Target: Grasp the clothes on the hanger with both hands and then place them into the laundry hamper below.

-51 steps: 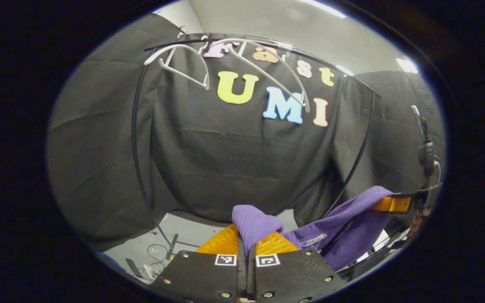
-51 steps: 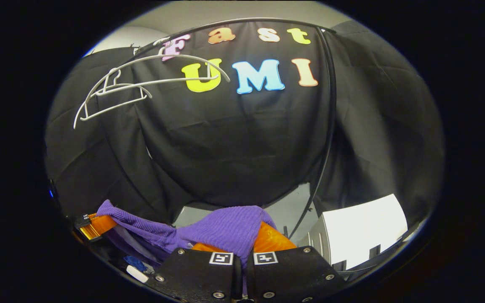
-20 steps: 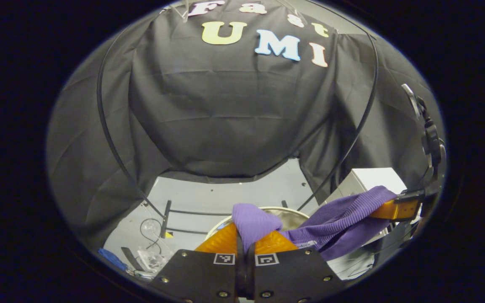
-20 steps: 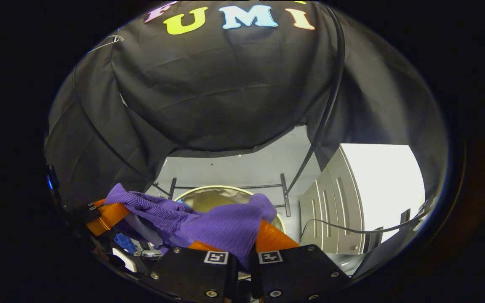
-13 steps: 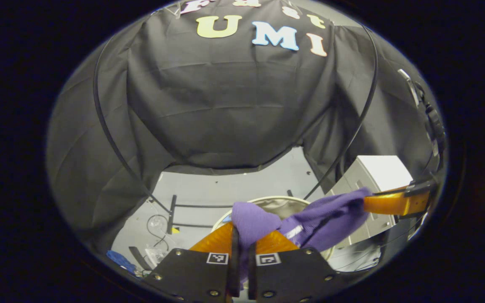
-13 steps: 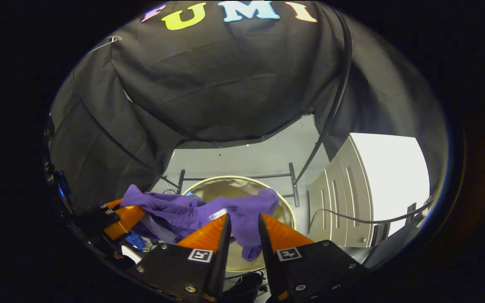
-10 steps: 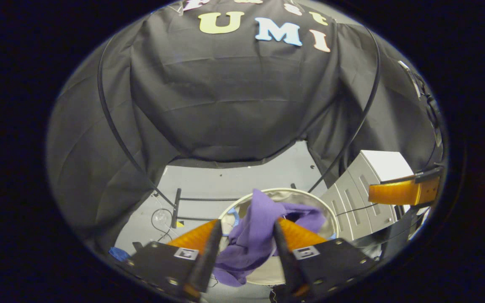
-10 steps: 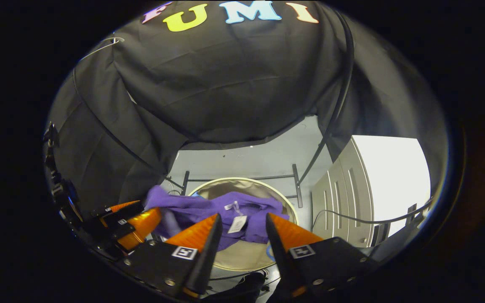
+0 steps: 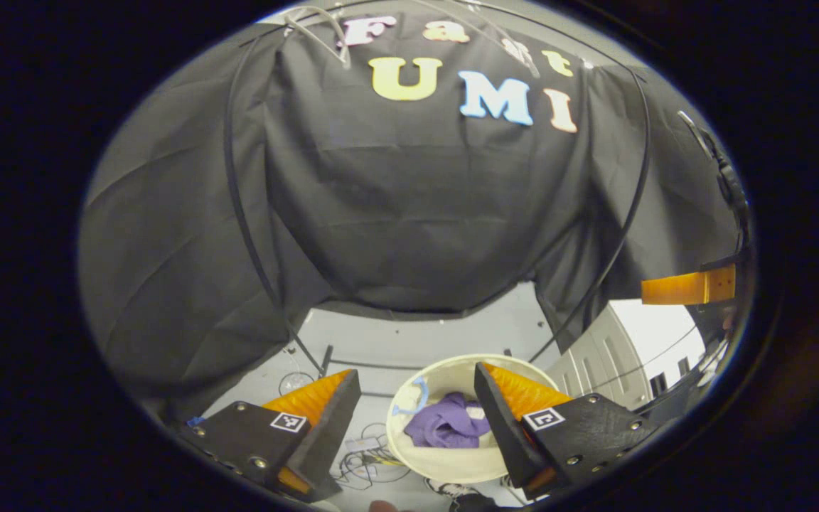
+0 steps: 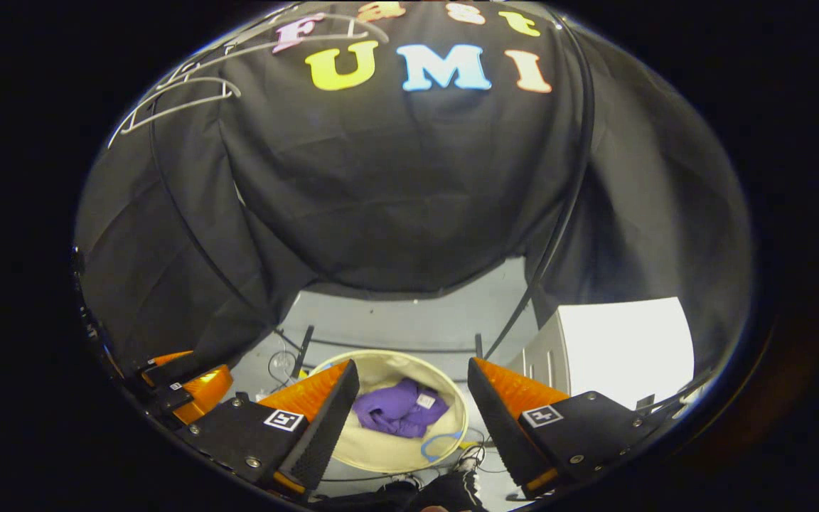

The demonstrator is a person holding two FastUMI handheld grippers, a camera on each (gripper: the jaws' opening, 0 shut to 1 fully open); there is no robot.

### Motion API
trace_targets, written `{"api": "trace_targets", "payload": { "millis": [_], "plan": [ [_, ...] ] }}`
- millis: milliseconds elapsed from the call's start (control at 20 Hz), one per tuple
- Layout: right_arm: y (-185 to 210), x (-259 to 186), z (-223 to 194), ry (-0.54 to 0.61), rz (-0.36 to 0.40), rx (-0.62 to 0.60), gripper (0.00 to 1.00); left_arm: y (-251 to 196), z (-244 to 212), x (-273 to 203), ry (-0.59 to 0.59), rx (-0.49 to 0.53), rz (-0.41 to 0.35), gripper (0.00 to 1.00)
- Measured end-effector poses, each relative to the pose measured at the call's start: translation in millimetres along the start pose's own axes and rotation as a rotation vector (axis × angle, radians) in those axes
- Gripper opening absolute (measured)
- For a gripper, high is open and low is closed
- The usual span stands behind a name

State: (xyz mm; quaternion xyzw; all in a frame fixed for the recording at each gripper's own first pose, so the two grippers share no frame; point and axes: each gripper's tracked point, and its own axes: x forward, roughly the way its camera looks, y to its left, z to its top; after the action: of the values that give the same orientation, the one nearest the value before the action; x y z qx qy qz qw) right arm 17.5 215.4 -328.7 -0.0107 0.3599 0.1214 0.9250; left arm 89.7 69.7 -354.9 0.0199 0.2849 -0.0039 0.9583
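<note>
In the left gripper view, the left gripper [image 9: 409, 398] is released, fingers spread, with the purple garment [image 9: 445, 429] crumpled inside the hamper [image 9: 452, 466] below them. In the right gripper view, the right gripper [image 10: 413, 395] is likewise released; the garment lies in the hamper beneath, between its fingers.

left gripper view: above hamper [image 9: 445, 466], facing down | right gripper view: same | shared: hamper
</note>
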Motion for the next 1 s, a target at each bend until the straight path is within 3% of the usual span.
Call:
{"api": "trace_targets", "payload": {
  "millis": [100,150,200,300,350,400,450,650,700,750,850,900,1000],
  "plan": [
    [-4.1,-23.4,40.2,-0.107,-0.01,0.005,0.95,13.8,44.4,-30.0,-0.094,-0.019,0.032,0.93],
    [-7.3,-36.3,61.3,-0.164,-0.019,0.002,0.95,19.4,67.3,-45.9,-0.143,-0.025,0.04,0.87],
    [-9.5,-45.9,79.6,-0.22,-0.031,-0.006,0.95,24.9,93.5,-61.2,-0.2,-0.026,0.042,1.0],
    [-14.2,-66.2,115.0,-0.319,-0.051,-0.029,0.95,30.4,144.0,-93.1,-0.305,-0.002,0.035,0.99],
    [-17.1,-77.8,134.8,-0.371,-0.06,-0.036,0.95,34.0,162.8,-110.5,-0.35,0.017,0.042,0.87],
    [-21.1,-88.5,152.3,-0.42,-0.07,-0.033,0.95,37.0,186.5,-125.4,-0.396,0.03,0.042,0.87],
    [-23.3,-102.3,171.7,-0.475,-0.074,-0.022,0.95,35.1,208.9,-139.9,-0.439,0.03,0.034,0.99],
    [-40.2,-167.5,245.3,-0.713,-0.08,0.017,0.92,19.7,282.5,-202.2,-0.6,0.011,-0.015,0.99],
    [-46.6,-183.2,248.4,-0.737,-0.072,0.026,0.98,16.2,296.2,-216.7,-0.634,-0.002,-0.019,0.98],
    [-55.9,-194.9,255.9,-0.753,-0.07,0.04,0.92,11.5,310.3,-225.8,-0.659,-0.016,-0.029,0.96],
    [-82.4,-219.8,274.0,-0.793,-0.087,0.057,0.95,1.5,339.5,-248.3,-0.705,-0.044,-0.054,0.93],
    [-97.4,-226.2,285.0,-0.815,-0.099,0.049,0.92,-3.6,352.1,-261.1,-0.724,-0.067,-0.055,0.92],
    [-130.5,-237.2,293.0,-0.844,-0.135,0.016,0.94,-2.4,369.5,-276.4,-0.741,-0.121,-0.031,0.89]
  ]
}}
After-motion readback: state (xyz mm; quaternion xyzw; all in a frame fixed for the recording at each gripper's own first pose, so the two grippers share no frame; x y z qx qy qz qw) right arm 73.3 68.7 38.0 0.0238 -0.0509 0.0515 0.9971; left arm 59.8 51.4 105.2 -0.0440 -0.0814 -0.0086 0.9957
